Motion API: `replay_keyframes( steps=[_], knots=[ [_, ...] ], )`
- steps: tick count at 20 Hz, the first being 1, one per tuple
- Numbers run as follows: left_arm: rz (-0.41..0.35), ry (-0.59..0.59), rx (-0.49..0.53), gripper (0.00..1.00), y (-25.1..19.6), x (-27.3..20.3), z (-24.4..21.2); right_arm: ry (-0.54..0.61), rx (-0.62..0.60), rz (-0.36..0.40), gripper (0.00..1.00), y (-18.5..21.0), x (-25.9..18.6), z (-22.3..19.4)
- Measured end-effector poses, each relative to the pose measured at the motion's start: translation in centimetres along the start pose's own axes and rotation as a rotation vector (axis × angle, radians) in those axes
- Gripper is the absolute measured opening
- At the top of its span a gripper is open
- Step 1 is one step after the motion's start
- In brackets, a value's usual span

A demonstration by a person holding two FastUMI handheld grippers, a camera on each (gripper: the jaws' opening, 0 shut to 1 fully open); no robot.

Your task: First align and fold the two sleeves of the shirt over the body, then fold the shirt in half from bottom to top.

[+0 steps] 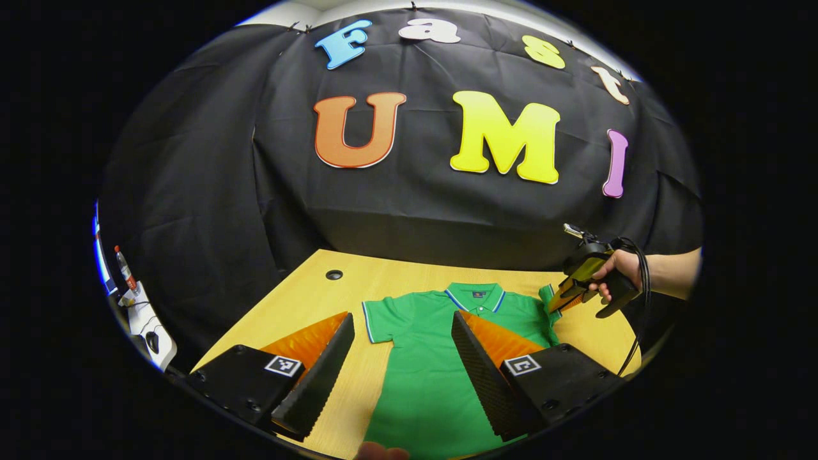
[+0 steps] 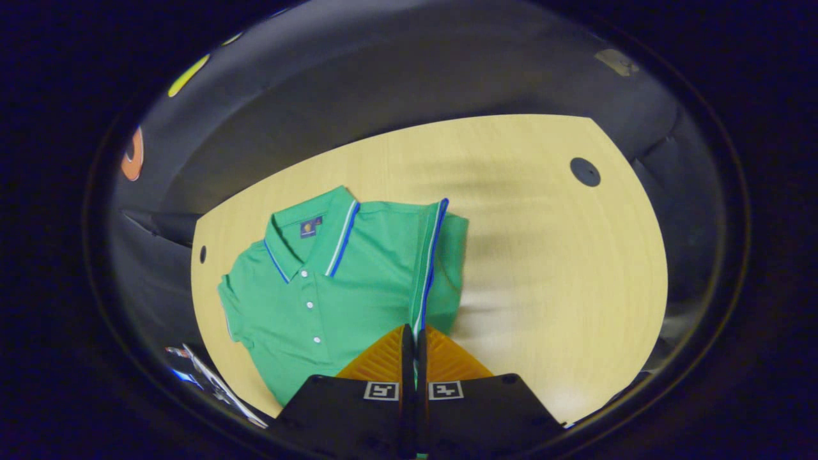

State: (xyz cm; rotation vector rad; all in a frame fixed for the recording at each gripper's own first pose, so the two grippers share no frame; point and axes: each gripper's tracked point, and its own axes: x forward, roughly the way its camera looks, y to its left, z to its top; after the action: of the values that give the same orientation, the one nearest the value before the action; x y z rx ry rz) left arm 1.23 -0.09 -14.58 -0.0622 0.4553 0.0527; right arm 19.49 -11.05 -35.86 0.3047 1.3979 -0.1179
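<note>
A green short-sleeved polo shirt (image 1: 441, 358) with blue-and-white trim lies face up on the pale wooden surface (image 2: 562, 268), its right sleeve (image 2: 441, 255) pinched at the cuff between the closed fingers of the right hand-held gripper (image 2: 414, 338), while the left hand-held gripper (image 1: 402, 364) hangs wide apart above the shirt's body.

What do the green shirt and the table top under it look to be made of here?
Green shirt: looks like a soft matte knit, probably cotton or a blend; it drapes and folds limply where the right gripper pinches its striped sleeve edge. Table: pale wood-grain surface with faint streaks and a low sheen, likely laminate or veneer rather than solid wood, though the look leaves that open.
</note>
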Motion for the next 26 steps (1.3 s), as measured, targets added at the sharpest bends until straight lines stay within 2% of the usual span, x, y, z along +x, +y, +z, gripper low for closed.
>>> replay_keyframes(
  steps=[10,11,12,15,17,18,19,20,22,23,26],
  knots=[
    [0.092,0.014,-0.020,0.99,4.8,-2.1,-0.7,0.069,0.010,0.038,0.03,6.9,3.7,-2.3],
    [0.096,0.014,-0.019,0.99,5.0,-2.2,-0.6,0.070,0.008,0.043,0.00,7.2,3.8,-2.4],
    [0.101,0.014,-0.020,0.99,5.3,-2.4,-0.7,0.067,0.007,0.051,0.10,7.7,3.8,-2.4],
    [0.099,0.020,-0.030,0.99,5.3,-2.4,-0.8,0.051,0.020,0.083,0.23,8.6,3.5,-2.7],
    [0.093,0.022,-0.033,0.99,5.5,-2.5,-0.8,0.057,0.030,0.086,0.40,8.5,2.9,-3.3],
    [0.084,0.021,-0.036,0.99,5.5,-2.4,-0.7,0.057,0.034,0.084,0.60,8.4,2.5,-3.7],
    [0.068,0.023,-0.039,0.99,5.3,-2.3,-0.7,0.047,0.031,0.081,0.53,8.2,1.9,-4.0],
    [0.048,0.024,-0.044,0.99,5.1,-2.1,-0.7,0.025,0.005,0.056,0.69,7.5,1.1,-4.4],
    [-0.013,0.040,-0.065,0.99,4.6,-1.4,-0.9,-0.072,-0.134,-0.020,0.82,5.7,-1.1,-5.0],
    [-0.035,0.053,-0.078,0.99,4.5,-0.9,-1.1,-0.120,-0.207,-0.050,0.94,4.9,-2.8,-5.5],
    [-0.091,0.096,-0.108,0.99,4.6,1.0,-1.7,-0.279,-0.298,-0.060,0.94,4.1,-8.4,-7.5]
  ],
)
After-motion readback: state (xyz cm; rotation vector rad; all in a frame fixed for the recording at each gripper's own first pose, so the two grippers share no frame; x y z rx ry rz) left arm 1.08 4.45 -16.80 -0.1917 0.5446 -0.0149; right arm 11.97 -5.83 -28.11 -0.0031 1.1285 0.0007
